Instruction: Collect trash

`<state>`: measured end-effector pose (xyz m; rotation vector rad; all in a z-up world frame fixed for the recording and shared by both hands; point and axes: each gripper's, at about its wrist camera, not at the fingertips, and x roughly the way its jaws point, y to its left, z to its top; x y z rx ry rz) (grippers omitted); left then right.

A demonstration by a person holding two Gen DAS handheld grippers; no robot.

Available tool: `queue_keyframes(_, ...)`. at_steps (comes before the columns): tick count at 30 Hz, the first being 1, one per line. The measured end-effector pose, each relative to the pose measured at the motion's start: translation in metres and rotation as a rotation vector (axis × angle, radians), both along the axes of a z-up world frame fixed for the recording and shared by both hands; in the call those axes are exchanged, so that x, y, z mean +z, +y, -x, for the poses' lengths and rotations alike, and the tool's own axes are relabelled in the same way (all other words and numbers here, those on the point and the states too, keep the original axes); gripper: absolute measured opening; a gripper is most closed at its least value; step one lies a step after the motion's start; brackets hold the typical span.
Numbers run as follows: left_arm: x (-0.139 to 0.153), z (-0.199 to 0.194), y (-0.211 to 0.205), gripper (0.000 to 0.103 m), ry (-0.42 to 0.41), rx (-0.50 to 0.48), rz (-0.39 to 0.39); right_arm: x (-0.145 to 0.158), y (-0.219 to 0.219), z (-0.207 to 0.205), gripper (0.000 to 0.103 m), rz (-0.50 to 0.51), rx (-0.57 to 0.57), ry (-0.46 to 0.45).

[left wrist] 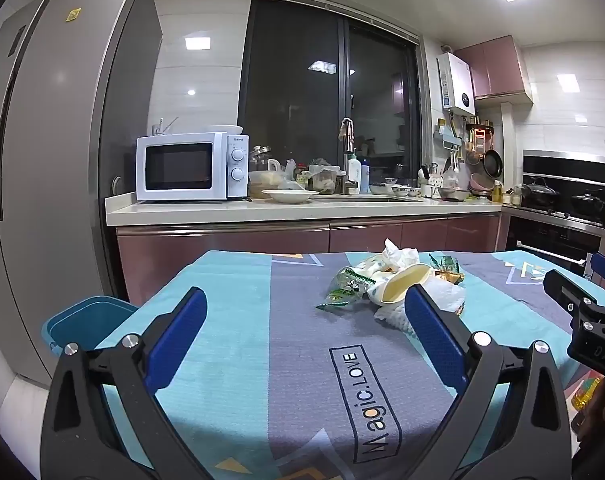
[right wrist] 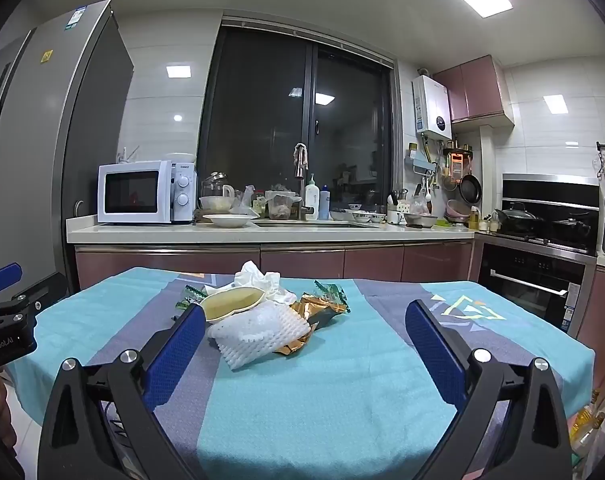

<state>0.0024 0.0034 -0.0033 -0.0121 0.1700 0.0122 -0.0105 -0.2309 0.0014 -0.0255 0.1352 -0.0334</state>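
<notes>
A pile of trash lies on the table with the blue and grey cloth (left wrist: 262, 320) (right wrist: 342, 380): a crushed paper cup (left wrist: 398, 284) (right wrist: 230, 300), a white tissue (left wrist: 398, 254) (right wrist: 258, 276), a white foam net (left wrist: 442, 300) (right wrist: 258, 330), green wrappers (left wrist: 346, 286) (right wrist: 330, 290) and a gold wrapper (right wrist: 318, 308). My left gripper (left wrist: 305, 304) is open and empty, short of the pile. My right gripper (right wrist: 305, 322) is open and empty, with the pile just past its left finger. A blue bin (left wrist: 86, 320) stands at the table's left side.
A kitchen counter (left wrist: 302, 210) with a microwave (left wrist: 190, 168), a white dish (left wrist: 289, 195) and a sink runs behind the table. A tall fridge (left wrist: 54, 160) stands at the left. An oven and stove (right wrist: 542, 248) are at the right. Bottles (right wrist: 586, 424) stand on the floor by the table's right.
</notes>
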Motion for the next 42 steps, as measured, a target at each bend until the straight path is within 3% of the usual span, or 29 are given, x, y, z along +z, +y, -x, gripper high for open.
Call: queue_keyframes(42, 0.0049, 0.0050, 0.0024, 0.098, -0.007, 0.013, 0.004, -0.0029, 0.0008, 0.0012, 0.096, 0.003, 0.003, 0.005)
